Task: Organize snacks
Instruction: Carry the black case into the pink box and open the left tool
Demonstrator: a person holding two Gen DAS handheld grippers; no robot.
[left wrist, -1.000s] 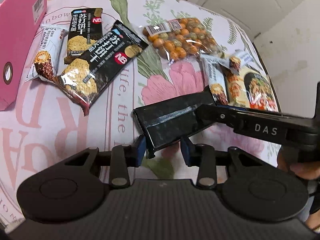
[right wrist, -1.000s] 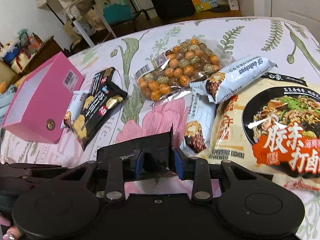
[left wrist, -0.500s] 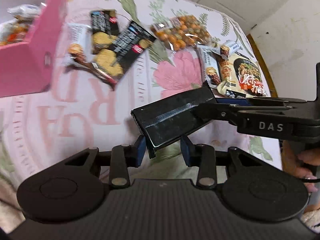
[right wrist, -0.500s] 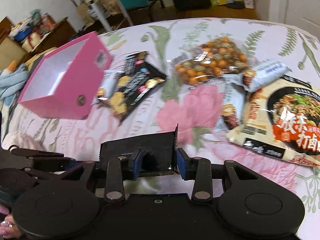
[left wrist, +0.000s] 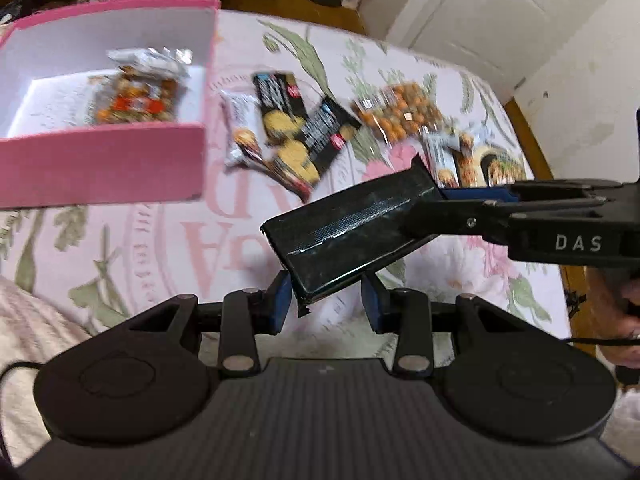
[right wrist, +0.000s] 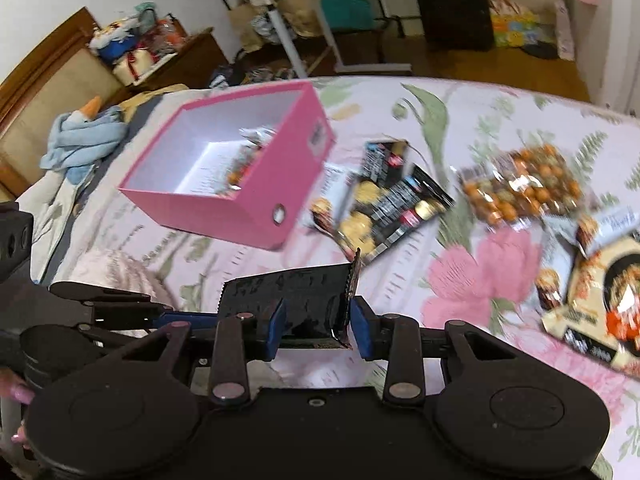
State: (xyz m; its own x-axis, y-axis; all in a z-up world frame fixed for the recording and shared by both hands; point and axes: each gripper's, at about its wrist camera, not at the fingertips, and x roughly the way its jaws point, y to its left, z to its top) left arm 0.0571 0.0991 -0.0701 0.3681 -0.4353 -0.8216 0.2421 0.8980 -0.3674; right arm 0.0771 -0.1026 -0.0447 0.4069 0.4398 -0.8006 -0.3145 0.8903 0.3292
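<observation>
The black snack packet [left wrist: 352, 232] hangs in the air between the two tools, well clear of the flowered bedspread [left wrist: 132, 248] and no longer down low over the scattered snacks as it was a second ago. The left gripper [left wrist: 326, 300] has one end of the packet between its blue pads, and they look pressed to it; the right gripper [right wrist: 316, 330] has the other end, its jaws just now closing a little on the wrapper, which sits between them. What has changed is the backdrop: a second ago only a corner of the pink box [left wrist: 100, 168] showed at the left edge of the left wrist view, and now the whole open box fills the upper left, with a bag of mixed snacks [left wrist: 136, 96] already lying inside on its white floor. The biscuit packs [left wrist: 304, 136], the bag of coated nuts [left wrist: 404, 116] and the noodle packet [right wrist: 612, 312] have slid away to the right and look smaller and blurred, which fits both hands lifting and carrying the packet toward the box. So the pick-up seems finished and the carry is under way; the packet is not yet above the opening, and several snacks are left on the bedspread to follow it.
</observation>
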